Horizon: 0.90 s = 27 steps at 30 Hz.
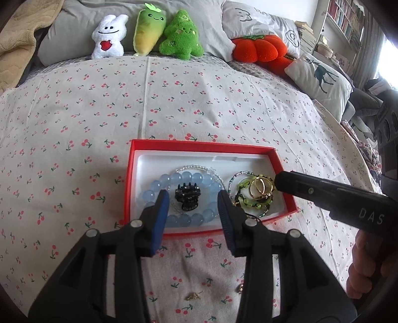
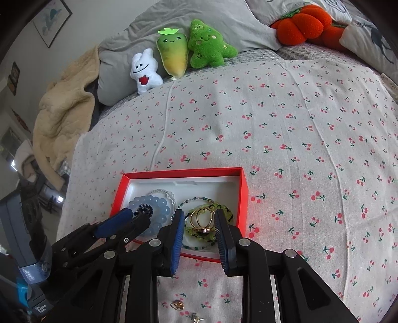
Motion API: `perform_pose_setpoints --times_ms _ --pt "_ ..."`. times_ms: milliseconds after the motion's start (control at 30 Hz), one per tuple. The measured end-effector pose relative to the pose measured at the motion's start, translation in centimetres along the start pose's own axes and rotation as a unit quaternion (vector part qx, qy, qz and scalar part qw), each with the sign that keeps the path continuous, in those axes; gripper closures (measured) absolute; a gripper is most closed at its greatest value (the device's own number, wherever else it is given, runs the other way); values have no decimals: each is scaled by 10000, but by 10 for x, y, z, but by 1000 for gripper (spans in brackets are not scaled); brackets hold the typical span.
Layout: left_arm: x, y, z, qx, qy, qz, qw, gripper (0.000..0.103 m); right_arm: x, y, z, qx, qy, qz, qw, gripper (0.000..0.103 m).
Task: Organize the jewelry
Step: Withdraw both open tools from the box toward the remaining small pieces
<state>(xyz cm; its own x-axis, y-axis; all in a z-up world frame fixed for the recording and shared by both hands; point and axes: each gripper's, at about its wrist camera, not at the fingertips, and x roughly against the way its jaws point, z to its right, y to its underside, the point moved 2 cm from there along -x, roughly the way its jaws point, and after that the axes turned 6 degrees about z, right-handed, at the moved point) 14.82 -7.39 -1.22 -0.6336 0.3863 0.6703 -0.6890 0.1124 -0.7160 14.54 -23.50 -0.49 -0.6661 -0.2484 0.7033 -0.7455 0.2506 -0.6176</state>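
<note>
A red box (image 1: 281, 164) (image 2: 245, 191) with a white liner sits on the cherry-print bedspread. Inside lie a blue bead bracelet (image 1: 179, 177) (image 2: 161, 207), a black hair claw (image 1: 187, 198) (image 2: 145, 210), green bead bracelets (image 1: 242, 185) (image 2: 223, 207) and gold rings (image 1: 260, 187) (image 2: 202, 216). My left gripper (image 1: 192, 198) (image 2: 135, 216) is open, its fingers either side of the hair claw. My right gripper (image 2: 200, 220) is open over the gold rings; its body (image 1: 335, 198) reaches in from the right in the left wrist view. Two small gold earrings (image 1: 192, 295) (image 2: 177, 305) lie on the bedspread in front of the box.
Plush toys (image 1: 149, 32) (image 2: 184, 49) and grey pillows (image 1: 199, 17) line the head of the bed. Red pumpkin cushions (image 1: 258, 47) and a deer pillow (image 1: 321, 77) sit at the right. A beige blanket (image 2: 64, 109) lies at the left.
</note>
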Motion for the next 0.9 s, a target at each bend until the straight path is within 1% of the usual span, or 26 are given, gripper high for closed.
perform_pose_setpoints --times_ms 67,100,133,167,200,233,300,367,400,500,600,700,900 --pt "8 0 3 -18 -13 20 10000 54 10 0 -2 46 17 64 10000 56" --pt "12 1 4 -32 -26 32 10000 50 16 0 -2 51 16 127 9999 39" --pt "17 1 6 -48 -44 47 10000 48 23 0 -2 59 6 221 9997 37" --pt "22 3 6 -58 -69 63 9999 43 29 1 -2 97 10 270 9996 37" --pt "27 4 7 -59 -98 71 9999 38 35 1 -3 136 29 277 9995 37" --pt "31 7 7 -58 -127 68 9999 35 40 2 -3 153 45 296 9994 37" --pt "39 13 8 -83 -199 36 9998 27 51 5 -2 165 42 330 9993 37" --pt "47 19 8 -112 -336 0 9994 20 58 10 0 174 112 320 9993 35" --pt "50 23 7 -112 -407 -20 9991 18 61 12 0 193 151 297 9993 33" --pt "59 34 5 -75 -609 -156 9980 15 69 24 0 255 251 211 9991 29" --pt "68 45 1 -31 -685 -314 9972 11 76 35 -1 288 324 93 9990 28" --pt "77 53 -3 16 -760 -372 9964 8 81 45 -1 276 397 20 9988 20" --pt "90 69 -10 0 -762 -538 9956 7 87 63 -5 338 508 -137 9980 19"
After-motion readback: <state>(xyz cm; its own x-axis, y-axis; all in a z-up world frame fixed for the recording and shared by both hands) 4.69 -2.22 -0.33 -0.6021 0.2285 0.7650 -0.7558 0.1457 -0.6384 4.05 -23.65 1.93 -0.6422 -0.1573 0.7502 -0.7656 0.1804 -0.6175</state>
